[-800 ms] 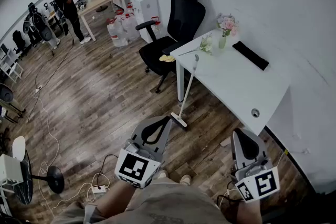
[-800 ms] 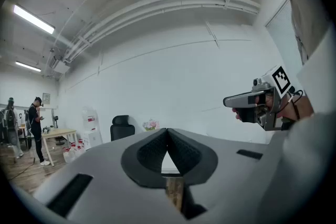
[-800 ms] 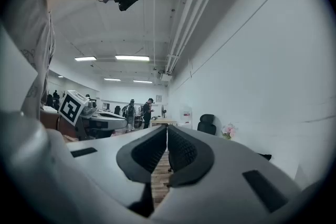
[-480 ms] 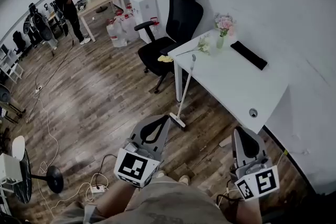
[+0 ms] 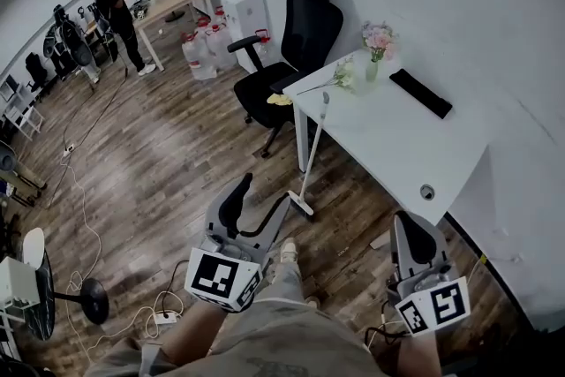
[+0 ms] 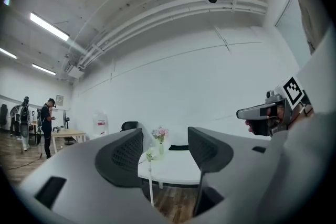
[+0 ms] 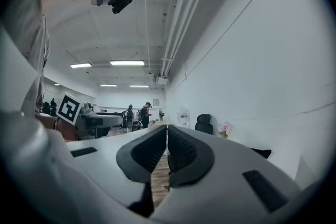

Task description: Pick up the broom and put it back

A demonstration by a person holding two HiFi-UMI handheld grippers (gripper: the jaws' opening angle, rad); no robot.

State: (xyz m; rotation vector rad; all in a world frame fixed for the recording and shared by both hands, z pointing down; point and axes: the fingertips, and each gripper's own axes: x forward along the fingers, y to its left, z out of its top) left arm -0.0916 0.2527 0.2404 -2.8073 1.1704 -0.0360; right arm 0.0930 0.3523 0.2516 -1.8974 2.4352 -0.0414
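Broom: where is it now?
Head view, centre: the broom stands propped against the white table's left corner, head on the wood floor, right of the black office chair and ahead of the open left gripper.

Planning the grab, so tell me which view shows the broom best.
Head view: the whole broom shows, leaning on the table edge with its head on the floor. The left gripper view catches only a stretch of its handle, far off. The right gripper view shows none of it.

Even, bright light from ceiling strip lights [image 7: 126, 63]; fisheye bending and dark corners
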